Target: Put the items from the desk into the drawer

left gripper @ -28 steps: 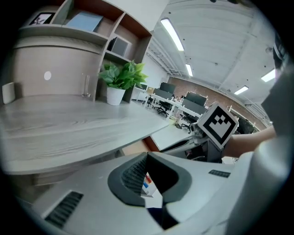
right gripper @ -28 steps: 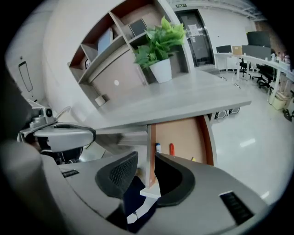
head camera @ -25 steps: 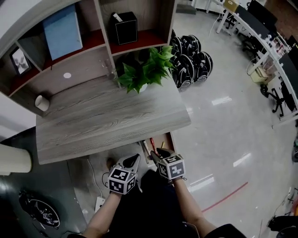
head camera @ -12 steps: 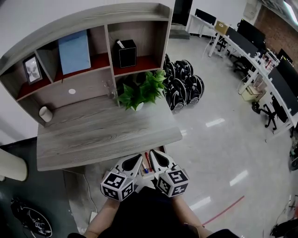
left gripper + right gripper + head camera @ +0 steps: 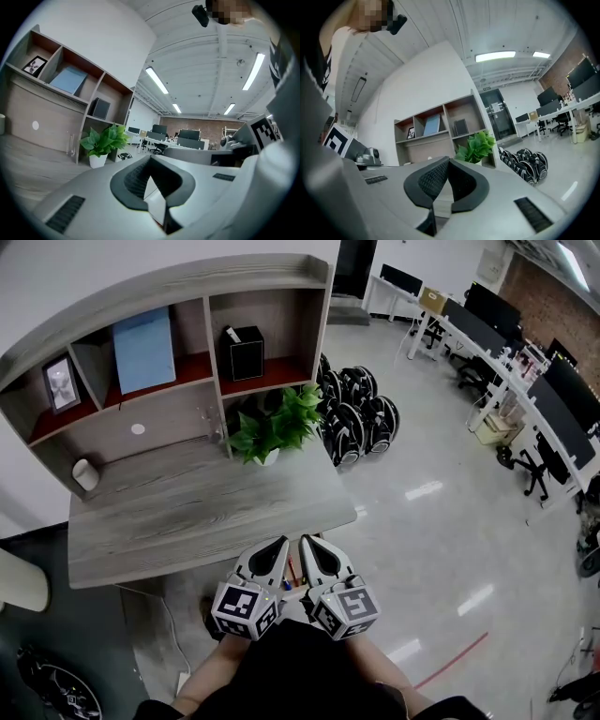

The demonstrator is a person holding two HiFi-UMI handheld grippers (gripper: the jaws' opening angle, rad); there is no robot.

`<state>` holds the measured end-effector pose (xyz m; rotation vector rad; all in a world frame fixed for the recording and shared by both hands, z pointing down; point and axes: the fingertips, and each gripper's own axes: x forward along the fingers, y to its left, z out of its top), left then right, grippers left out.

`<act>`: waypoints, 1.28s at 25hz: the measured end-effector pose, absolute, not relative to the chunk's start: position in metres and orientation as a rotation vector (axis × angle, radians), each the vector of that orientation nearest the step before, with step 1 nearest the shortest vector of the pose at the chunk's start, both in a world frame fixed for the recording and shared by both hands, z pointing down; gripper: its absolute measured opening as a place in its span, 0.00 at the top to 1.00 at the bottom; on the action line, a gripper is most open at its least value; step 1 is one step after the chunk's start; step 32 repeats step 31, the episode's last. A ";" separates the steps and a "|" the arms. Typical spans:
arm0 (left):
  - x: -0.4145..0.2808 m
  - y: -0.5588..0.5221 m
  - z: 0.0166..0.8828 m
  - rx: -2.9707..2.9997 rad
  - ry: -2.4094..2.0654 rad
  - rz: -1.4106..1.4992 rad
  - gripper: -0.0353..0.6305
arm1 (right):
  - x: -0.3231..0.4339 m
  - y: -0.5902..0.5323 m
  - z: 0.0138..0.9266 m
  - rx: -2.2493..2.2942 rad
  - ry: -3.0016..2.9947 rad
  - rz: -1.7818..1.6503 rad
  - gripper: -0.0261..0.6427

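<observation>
Jaws are seen shut, empty, on left tool (image 5: 278, 546) and just-closed right tool (image 5: 307, 546) at worktop's (image 5: 187, 512) six o'clock.

Wood-grain desk with a shelf unit at its back, on a glossy grey floor

The desk (image 5: 187, 521) is mostly bare. A white cup (image 5: 85, 473) stands at its back left corner, a clear glass (image 5: 71, 144) near the shelf unit's middle upright, and just to the right of that a leafy plant in a white pot (image 5: 270, 432). The shelf unit (image 5: 187, 285) holds a framed picture (image 5: 61, 385) in its left compartment, a pale blue book (image 5: 143, 348) leaning upright beside it, and a black box (image 5: 242, 351) in the right one. On the floor (image 5: 422, 521) to the right of the desk lies a heap of black rounded objects (image 5: 354, 413), too small to name.
</observation>
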<state>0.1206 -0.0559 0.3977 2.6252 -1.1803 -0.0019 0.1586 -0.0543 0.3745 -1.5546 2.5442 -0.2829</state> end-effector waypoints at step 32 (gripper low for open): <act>0.157 -0.026 0.432 2.610 -1.038 0.101 0.92 | 0.209 -0.029 0.405 -1.724 2.434 -0.385 0.95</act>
